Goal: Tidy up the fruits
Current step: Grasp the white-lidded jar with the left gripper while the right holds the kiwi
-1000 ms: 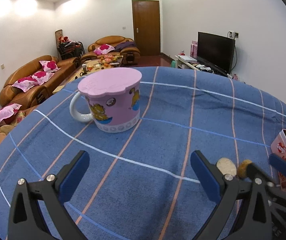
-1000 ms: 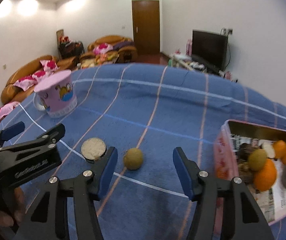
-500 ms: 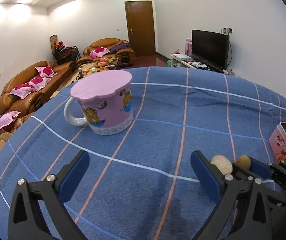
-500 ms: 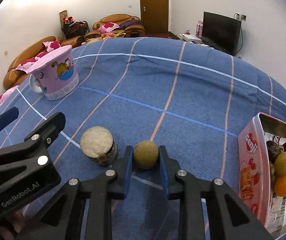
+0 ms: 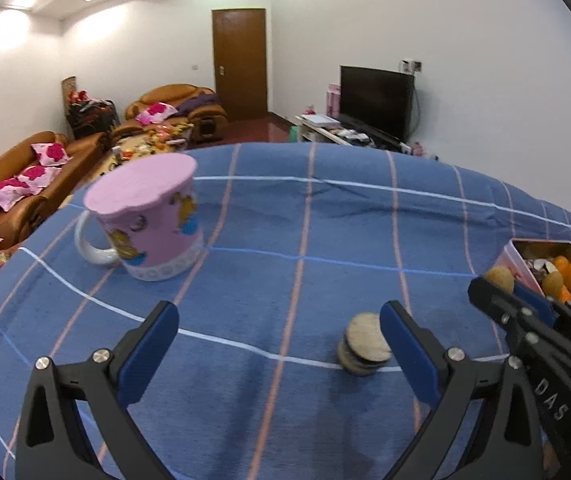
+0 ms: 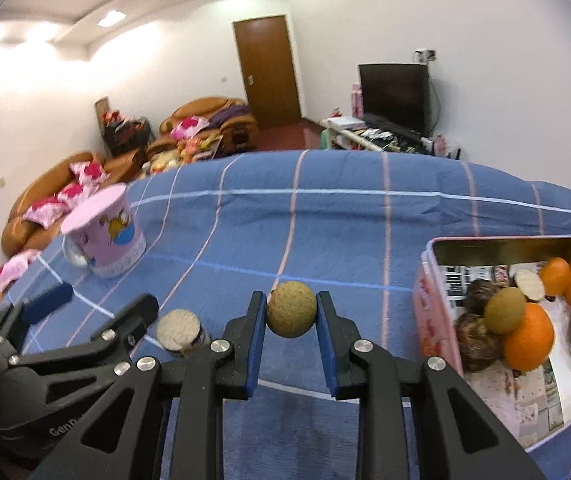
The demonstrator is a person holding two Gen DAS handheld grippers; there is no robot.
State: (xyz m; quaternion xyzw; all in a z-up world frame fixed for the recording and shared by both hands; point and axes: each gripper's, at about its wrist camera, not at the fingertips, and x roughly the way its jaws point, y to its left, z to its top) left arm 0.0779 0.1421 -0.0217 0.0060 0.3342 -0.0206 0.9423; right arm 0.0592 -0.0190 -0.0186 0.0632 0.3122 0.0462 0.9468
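Right wrist view: a small round tan-green fruit (image 6: pixel 290 315) clamped between the right gripper (image 6: pixel 291 316) pads, lifted off the blue plaid cloth (image 6: pixel 325 232).

The open pink tin (image 6: pixel 425 304), already holding oranges and other fruit, sits just to the right; carry the fruit level over its rim and let go low over a bare spot on the paper lining, so it cannot roll out. The left gripper (image 5: pixel 279 344) is spread wide, holding nothing, beside the sliced fruit piece (image 5: pixel 363 344), well clear of the pink mug (image 5: pixel 149 224).
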